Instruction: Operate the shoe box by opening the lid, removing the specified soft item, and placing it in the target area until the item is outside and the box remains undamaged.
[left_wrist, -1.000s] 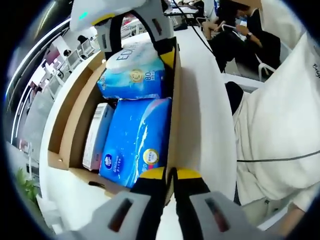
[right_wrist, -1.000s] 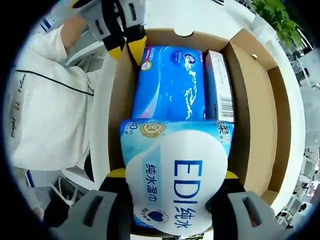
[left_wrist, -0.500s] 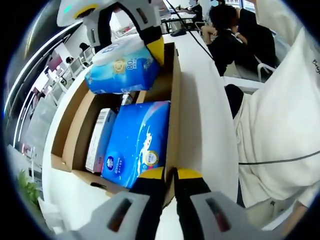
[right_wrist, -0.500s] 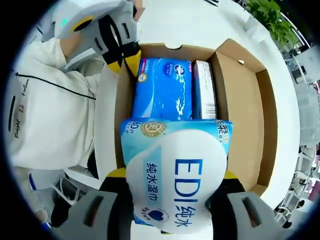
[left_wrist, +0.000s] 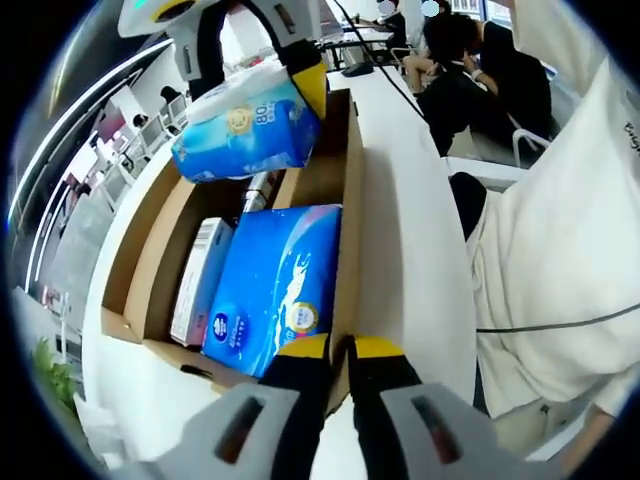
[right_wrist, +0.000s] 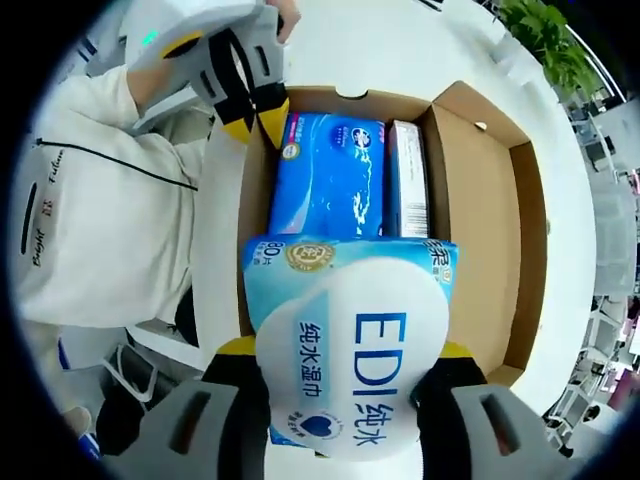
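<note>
My left gripper (left_wrist: 338, 350) pinching box wall (left_wrist: 350, 230), blue pack (left_wrist: 270, 285) and carton (left_wrist: 197, 280) filling floor, open space above.

Work surface: a white desk (left_wrist: 410, 250), smooth and evenly lit. At the far end in the left gripper view, a dark cable (left_wrist: 385, 60) runs across it toward further white desks (left_wrist: 365, 25), where seated people (left_wrist: 470, 70) in dark clothing occupy the area. A white chair (left_wrist: 530, 135) stands beside them. A long ceiling light strip (left_wrist: 75, 120) runs along the left. In the right gripper view, a green potted plant (right_wrist: 545, 40) stands at the far right.
</note>
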